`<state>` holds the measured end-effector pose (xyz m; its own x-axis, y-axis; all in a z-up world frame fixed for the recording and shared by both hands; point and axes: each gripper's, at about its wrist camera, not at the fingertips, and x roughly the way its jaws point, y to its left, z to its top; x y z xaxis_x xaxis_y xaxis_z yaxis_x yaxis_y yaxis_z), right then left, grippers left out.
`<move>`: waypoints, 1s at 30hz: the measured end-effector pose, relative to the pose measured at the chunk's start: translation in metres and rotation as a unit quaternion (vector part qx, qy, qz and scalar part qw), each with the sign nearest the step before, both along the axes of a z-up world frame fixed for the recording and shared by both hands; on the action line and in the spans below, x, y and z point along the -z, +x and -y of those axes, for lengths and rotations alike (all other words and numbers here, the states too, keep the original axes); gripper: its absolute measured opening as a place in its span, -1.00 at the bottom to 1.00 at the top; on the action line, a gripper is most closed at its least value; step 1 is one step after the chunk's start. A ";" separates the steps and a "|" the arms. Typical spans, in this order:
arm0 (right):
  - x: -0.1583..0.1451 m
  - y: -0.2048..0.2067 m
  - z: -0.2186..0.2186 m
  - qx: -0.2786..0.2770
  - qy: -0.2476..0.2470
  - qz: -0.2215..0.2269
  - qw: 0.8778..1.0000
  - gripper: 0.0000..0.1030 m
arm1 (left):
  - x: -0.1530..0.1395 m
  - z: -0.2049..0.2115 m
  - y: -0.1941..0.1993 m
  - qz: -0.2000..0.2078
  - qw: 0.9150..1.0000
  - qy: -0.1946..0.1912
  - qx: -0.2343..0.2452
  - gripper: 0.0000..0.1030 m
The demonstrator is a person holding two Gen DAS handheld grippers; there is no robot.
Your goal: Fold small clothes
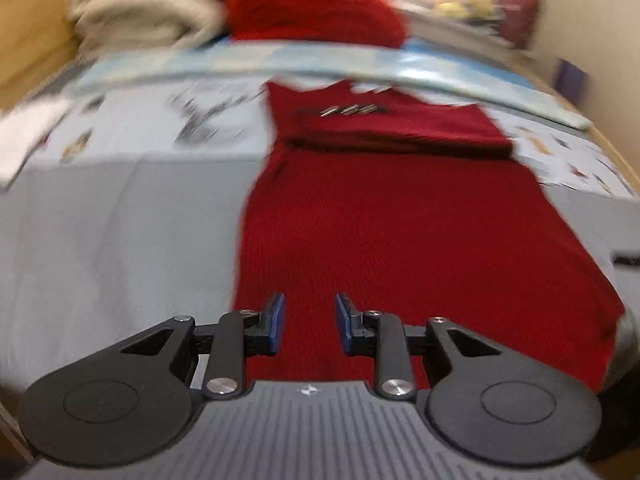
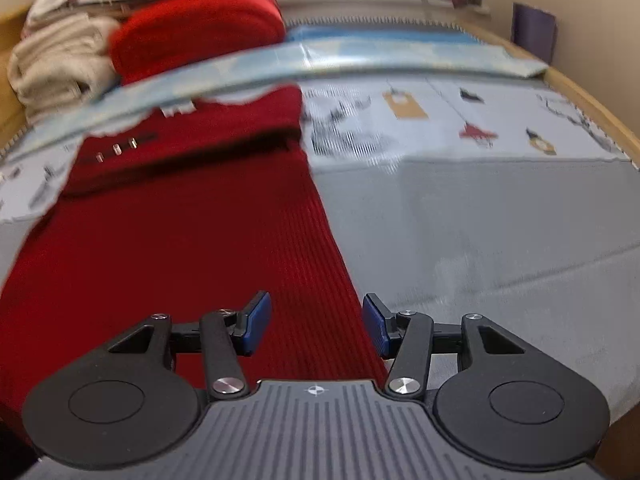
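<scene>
A red ribbed knit garment (image 1: pixel 400 216) lies flat on the grey sheet, with its far part folded over and several metal buttons near the collar. It also shows in the right wrist view (image 2: pixel 184 240). My left gripper (image 1: pixel 310 320) is open and empty, low over the garment's near left part. My right gripper (image 2: pixel 316 320) is open and empty over the garment's near right edge, one finger above the cloth and the other above the sheet.
A grey sheet (image 2: pixel 480 220) covers the bed, with a printed cloth (image 2: pixel 440 120) further back. A folded red item (image 2: pixel 200 28) and a beige pile (image 2: pixel 56 64) sit at the far left. A wooden bed frame (image 2: pixel 592 108) runs along the right.
</scene>
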<state>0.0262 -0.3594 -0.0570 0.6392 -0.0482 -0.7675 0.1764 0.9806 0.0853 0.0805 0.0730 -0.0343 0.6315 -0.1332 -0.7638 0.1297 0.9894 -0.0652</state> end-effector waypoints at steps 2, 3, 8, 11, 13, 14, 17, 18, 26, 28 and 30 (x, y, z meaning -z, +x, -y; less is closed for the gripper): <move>0.008 0.001 0.002 0.003 -0.003 -0.021 1.000 0.03 | 0.007 -0.013 0.013 -0.030 0.999 -0.013 -0.036 -0.40; 0.012 0.002 0.003 0.004 -0.004 -0.031 0.999 0.03 | 0.011 -0.020 0.018 -0.043 0.998 -0.017 -0.051 -0.40; 0.024 0.001 0.007 0.015 -0.008 -0.070 0.997 0.03 | 0.023 -0.027 0.027 -0.086 0.993 -0.003 -0.076 -0.39; 0.028 0.000 0.009 0.016 -0.009 -0.079 0.997 0.03 | 0.027 -0.023 0.024 -0.089 0.994 0.007 -0.069 -0.36; 0.031 0.000 0.008 0.016 -0.015 -0.089 0.996 0.03 | 0.027 -0.021 0.021 -0.087 0.994 0.011 -0.065 -0.35; 0.033 0.000 0.008 0.016 -0.017 -0.094 0.995 0.03 | 0.028 -0.021 0.021 -0.087 0.994 0.013 -0.064 -0.35; 0.036 0.002 0.010 0.020 -0.018 -0.104 0.994 0.03 | 0.030 -0.023 0.022 -0.089 0.994 0.014 -0.068 -0.35; 0.037 0.003 0.010 0.022 -0.018 -0.106 0.994 0.03 | 0.031 -0.023 0.022 -0.090 0.993 0.014 -0.069 -0.35; 0.045 0.006 0.007 0.027 -0.034 -0.130 0.990 0.08 | 0.032 -0.019 0.024 -0.097 0.992 0.020 -0.072 -0.11; 0.045 0.005 0.010 0.035 -0.032 -0.131 0.990 0.08 | 0.034 -0.021 0.025 -0.103 0.991 0.022 -0.078 0.05; 0.045 0.005 0.013 0.042 -0.027 -0.132 0.990 0.08 | 0.036 -0.023 0.026 -0.108 0.990 0.022 -0.084 0.08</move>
